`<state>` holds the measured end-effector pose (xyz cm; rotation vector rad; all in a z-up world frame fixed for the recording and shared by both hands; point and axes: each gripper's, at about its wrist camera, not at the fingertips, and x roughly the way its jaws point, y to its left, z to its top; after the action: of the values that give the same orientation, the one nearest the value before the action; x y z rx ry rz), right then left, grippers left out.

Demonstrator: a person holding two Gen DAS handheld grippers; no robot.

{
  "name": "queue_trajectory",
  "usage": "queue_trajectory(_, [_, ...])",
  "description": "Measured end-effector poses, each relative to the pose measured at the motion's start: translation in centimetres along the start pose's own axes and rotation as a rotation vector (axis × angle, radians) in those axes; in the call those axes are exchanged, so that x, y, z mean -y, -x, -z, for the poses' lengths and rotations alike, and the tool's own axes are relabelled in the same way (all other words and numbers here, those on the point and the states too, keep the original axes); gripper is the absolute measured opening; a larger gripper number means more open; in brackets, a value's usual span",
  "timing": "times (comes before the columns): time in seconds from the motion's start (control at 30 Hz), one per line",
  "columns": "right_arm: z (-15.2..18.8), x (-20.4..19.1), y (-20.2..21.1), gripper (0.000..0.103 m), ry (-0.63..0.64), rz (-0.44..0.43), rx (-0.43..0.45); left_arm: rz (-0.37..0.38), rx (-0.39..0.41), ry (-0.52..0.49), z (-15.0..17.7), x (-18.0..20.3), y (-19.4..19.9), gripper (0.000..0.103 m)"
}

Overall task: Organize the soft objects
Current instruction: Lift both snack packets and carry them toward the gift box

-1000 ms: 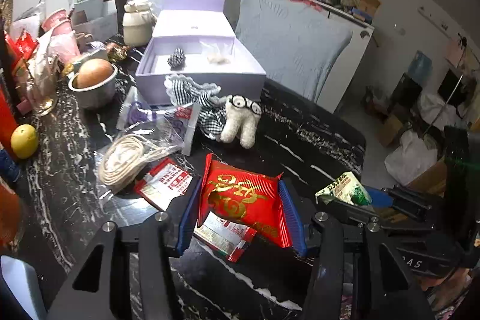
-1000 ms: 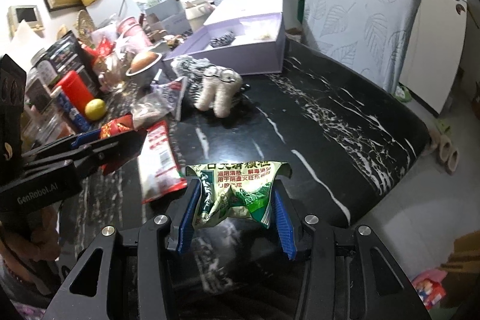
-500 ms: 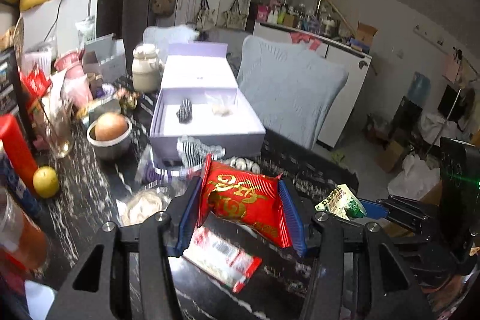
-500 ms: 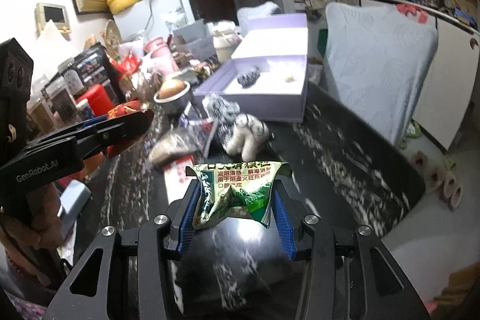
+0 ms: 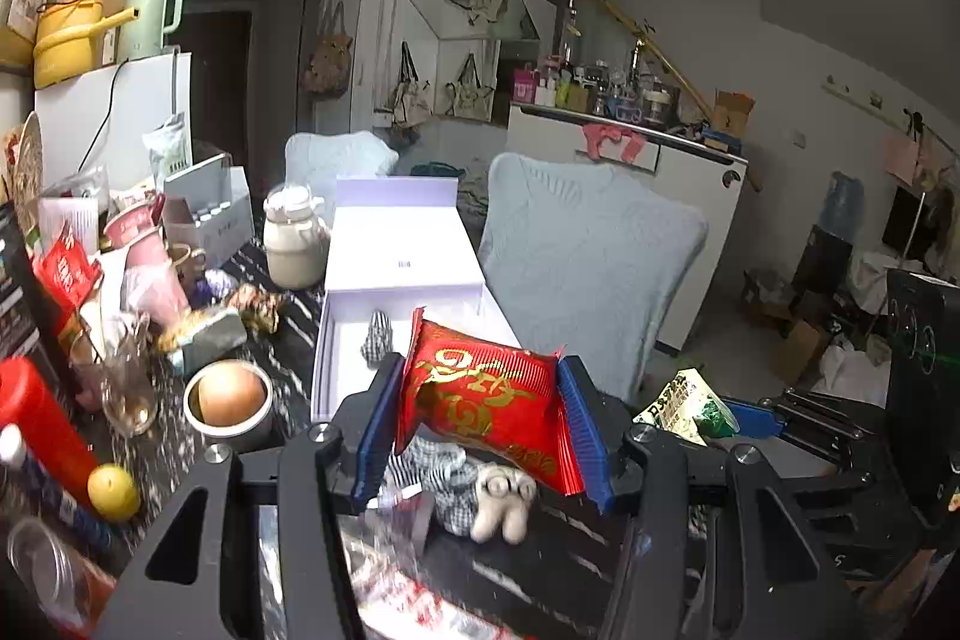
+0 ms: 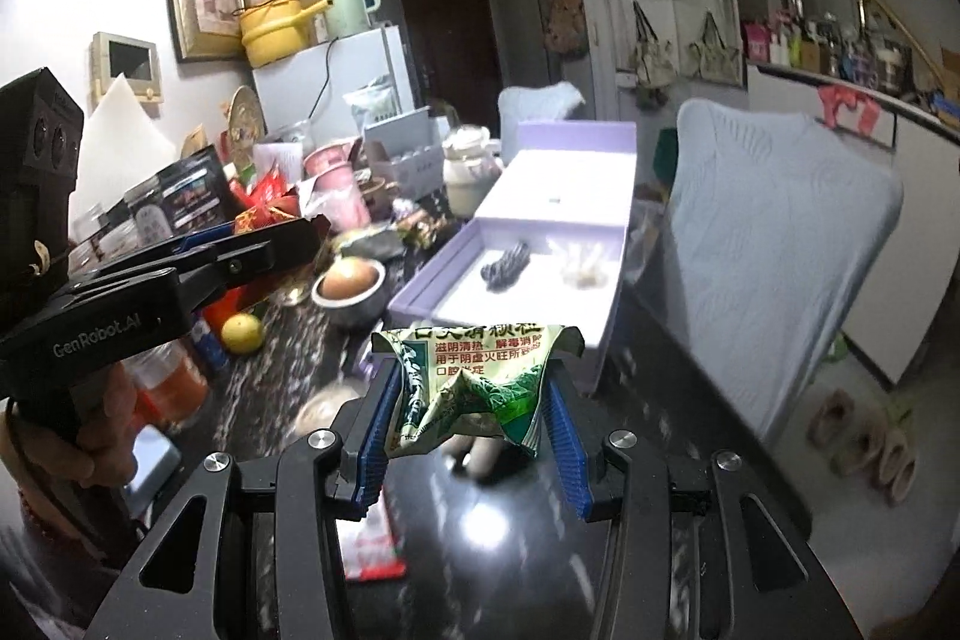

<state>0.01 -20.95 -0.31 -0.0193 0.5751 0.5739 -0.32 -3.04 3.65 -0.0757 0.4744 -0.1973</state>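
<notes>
My left gripper (image 5: 483,430) is shut on a red and gold packet (image 5: 486,406) and holds it up above the black marble table (image 5: 288,358), in front of the open lilac box (image 5: 342,358). My right gripper (image 6: 471,412) is shut on a green and white packet (image 6: 474,376), also lifted, near the box's front corner (image 6: 528,292). The box holds a small checked fabric piece (image 6: 507,265) and a clear pouch (image 6: 585,262). A white plush toy (image 5: 501,505) and checked cloth (image 5: 432,466) lie on the table below the left gripper.
A metal bowl with an egg-like ball (image 5: 231,403), a lemon (image 5: 114,484), a red bottle (image 5: 36,418), jars and cups crowd the table's left side. A red and white sachet (image 6: 372,550) lies under the right gripper. A grey-covered chair (image 5: 588,268) stands behind the table.
Both grippers have risen from the table with their packets and moved toward the lilac box. The plush toy and cloth now lie below the left gripper.
</notes>
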Motion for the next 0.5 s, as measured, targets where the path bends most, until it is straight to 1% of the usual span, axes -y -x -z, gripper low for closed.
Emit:
queue_trajectory(0.23, [-3.9,1.4,-3.1,0.046,0.024,0.023,0.034,0.014,0.036,-0.012,-3.5,-0.7,-3.1,0.051])
queue_trajectory(0.5, [-8.0,3.3,-6.4,0.046,0.025,0.021,0.074,0.022,0.032,-0.021,-6.3,-1.9,-8.0,0.051])
